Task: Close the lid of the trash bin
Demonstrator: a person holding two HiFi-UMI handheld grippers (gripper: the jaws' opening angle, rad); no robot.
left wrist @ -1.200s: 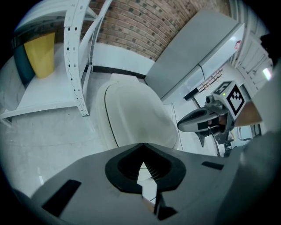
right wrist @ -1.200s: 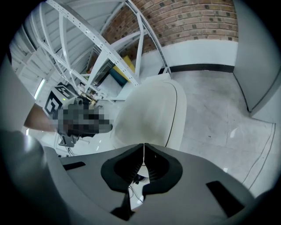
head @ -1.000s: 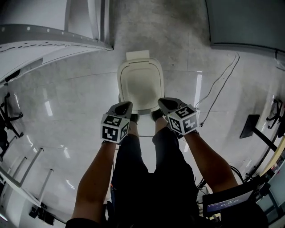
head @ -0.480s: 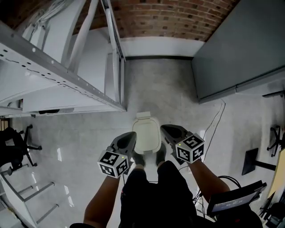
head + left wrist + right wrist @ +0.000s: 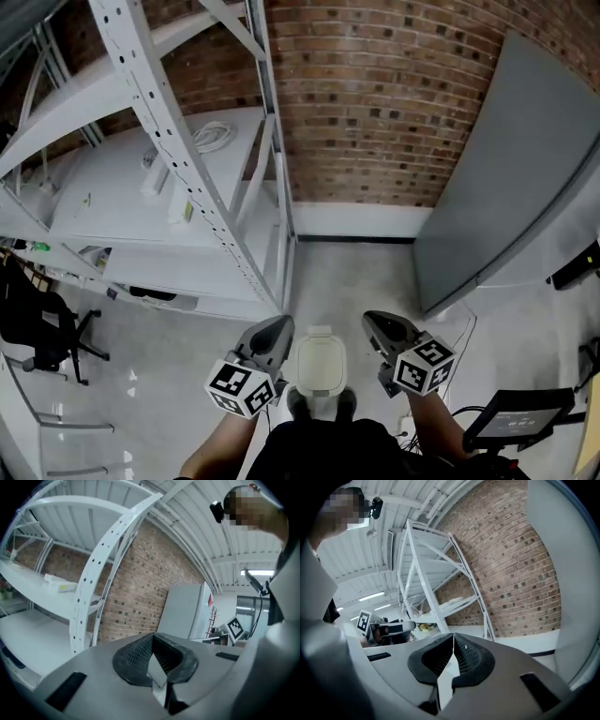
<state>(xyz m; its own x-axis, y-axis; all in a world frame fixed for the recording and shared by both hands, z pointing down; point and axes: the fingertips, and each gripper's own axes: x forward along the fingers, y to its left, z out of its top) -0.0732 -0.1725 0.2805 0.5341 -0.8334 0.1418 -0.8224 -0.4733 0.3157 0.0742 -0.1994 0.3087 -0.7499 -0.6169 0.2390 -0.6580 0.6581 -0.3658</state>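
The white trash bin (image 5: 317,362) stands on the floor just in front of the person's feet, small in the head view, its lid lying flat over the top. My left gripper (image 5: 275,330) hangs to the left of the bin and my right gripper (image 5: 373,323) to the right, both well above it and touching nothing. In the left gripper view the left gripper (image 5: 152,638) has its jaws pressed together with nothing between them, aimed at the brick wall. The right gripper (image 5: 453,638) in its own view is shut and empty as well.
A white metal shelving rack (image 5: 178,178) fills the left, one leg close to the bin. A brick wall (image 5: 375,103) is behind and a grey panel (image 5: 506,178) leans at the right. An office chair (image 5: 37,323) is at far left, a screen (image 5: 516,417) at lower right.
The head view has swung up from the floor to the wall and rack, and the bin now looks much smaller. Both grippers have lifted away from the lid and stay shut.
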